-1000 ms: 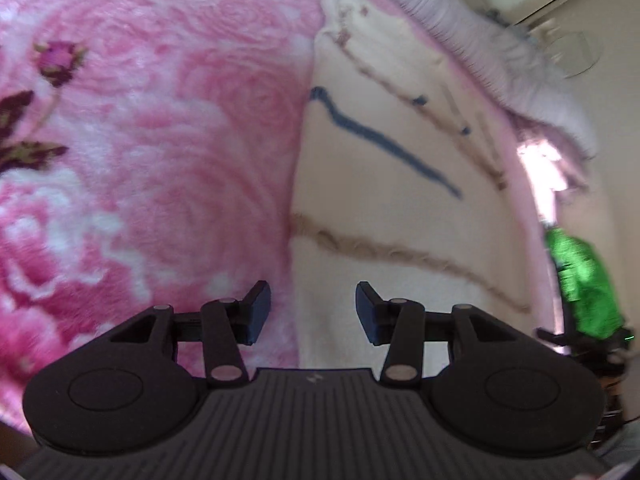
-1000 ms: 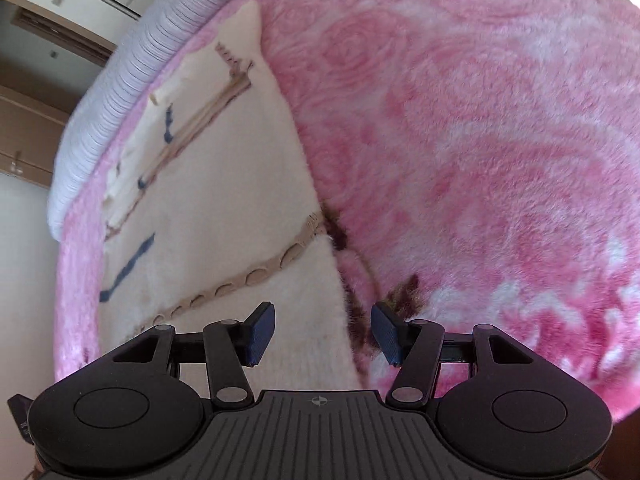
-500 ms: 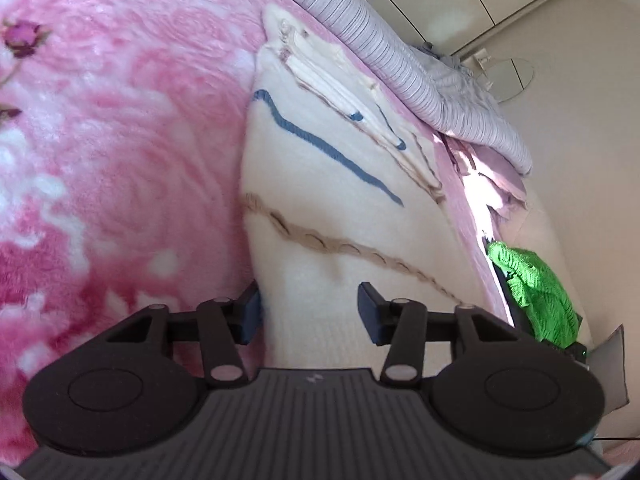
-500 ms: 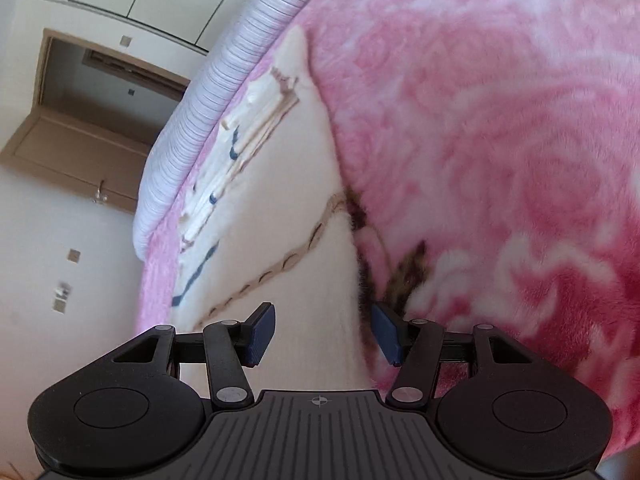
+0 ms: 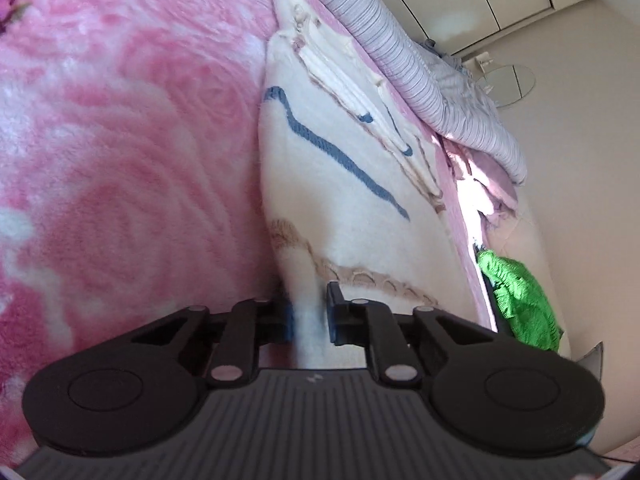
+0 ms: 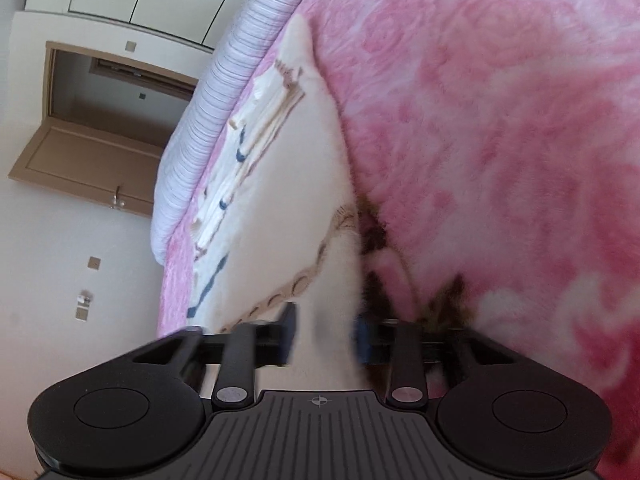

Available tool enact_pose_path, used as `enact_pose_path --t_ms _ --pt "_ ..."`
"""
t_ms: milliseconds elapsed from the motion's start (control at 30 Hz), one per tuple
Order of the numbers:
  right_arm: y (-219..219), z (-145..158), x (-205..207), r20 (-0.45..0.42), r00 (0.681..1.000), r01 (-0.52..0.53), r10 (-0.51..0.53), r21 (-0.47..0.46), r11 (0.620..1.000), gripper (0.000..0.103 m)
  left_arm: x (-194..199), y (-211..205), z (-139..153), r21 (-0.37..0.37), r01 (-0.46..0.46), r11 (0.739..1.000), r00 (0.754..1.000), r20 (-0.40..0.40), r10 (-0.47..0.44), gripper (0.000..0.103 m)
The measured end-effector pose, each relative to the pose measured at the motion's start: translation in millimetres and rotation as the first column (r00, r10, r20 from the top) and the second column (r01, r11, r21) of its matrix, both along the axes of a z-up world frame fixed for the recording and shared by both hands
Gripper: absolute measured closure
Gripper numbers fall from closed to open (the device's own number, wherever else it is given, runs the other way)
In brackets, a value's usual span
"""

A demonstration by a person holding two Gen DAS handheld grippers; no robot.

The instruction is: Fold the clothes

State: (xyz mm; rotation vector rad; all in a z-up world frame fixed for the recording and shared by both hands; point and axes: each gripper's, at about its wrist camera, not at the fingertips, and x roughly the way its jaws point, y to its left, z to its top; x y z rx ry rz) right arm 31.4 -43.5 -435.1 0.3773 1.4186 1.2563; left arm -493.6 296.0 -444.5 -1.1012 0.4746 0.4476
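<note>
Cream knit sweater (image 5: 340, 184) lies flat on the pink rose blanket (image 5: 120, 160). Your left gripper (image 5: 308, 312) has just closed, pinching its near left edge; your right gripper (image 6: 324, 332), likewise just closed, clamps its near right edge.

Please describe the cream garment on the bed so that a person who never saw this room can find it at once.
Look at the fluffy pink rose-patterned blanket covering the bed. On it, beside the striped lilac bedding, lies the cream fleece garment, its near edge pinched in both tongs. A wavy blue line and a scalloped tan band across it set it apart from the bright green cloth beyond the bed's edge.
</note>
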Motion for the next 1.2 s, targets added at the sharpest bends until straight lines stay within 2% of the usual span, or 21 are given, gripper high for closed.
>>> enact_pose_path --t_ms 33,233,333,567,767,1033,1200 --pt "1 -1 -1 0.005 1.000 -0.002 0.002 -0.005 1.000 0.093 0 -1 0 0.007 0.005 1.000 1.000 -0.006 -0.005 0.097" --pt "-11 11 -3 0.052 0.999 -0.001 0.001 0.004 1.000 0.097 -3 -14 17 0.104 0.002 0.995 0.998 -0.060 0.004 0.099" --pt "-19 23 -4 0.072 0.997 0.001 -0.004 0.038 0.999 0.097 -9 -21 29 0.146 -0.007 0.989 0.999 -0.050 0.015 0.099" --pt "-41 49 -17 0.111 0.994 -0.013 0.003 0.091 0.996 0.098 -34 -52 54 0.190 -0.019 0.982 1.000 -0.011 0.022 0.099" --pt "-98 53 -39 0.084 0.996 -0.014 0.004 0.122 0.992 0.098 -77 -112 51 0.167 -0.035 0.985 0.999 0.041 0.029 0.099" --pt "-185 43 -83 -0.013 0.999 0.034 -0.033 0.104 0.994 0.098 -140 -199 33 0.046 -0.095 0.994 0.992 0.084 0.091 0.099" --pt "-208 54 -98 -0.012 1.000 0.010 -0.009 0.087 0.996 0.098 -157 -214 41 0.018 -0.110 0.994 0.988 0.114 0.108 0.099"
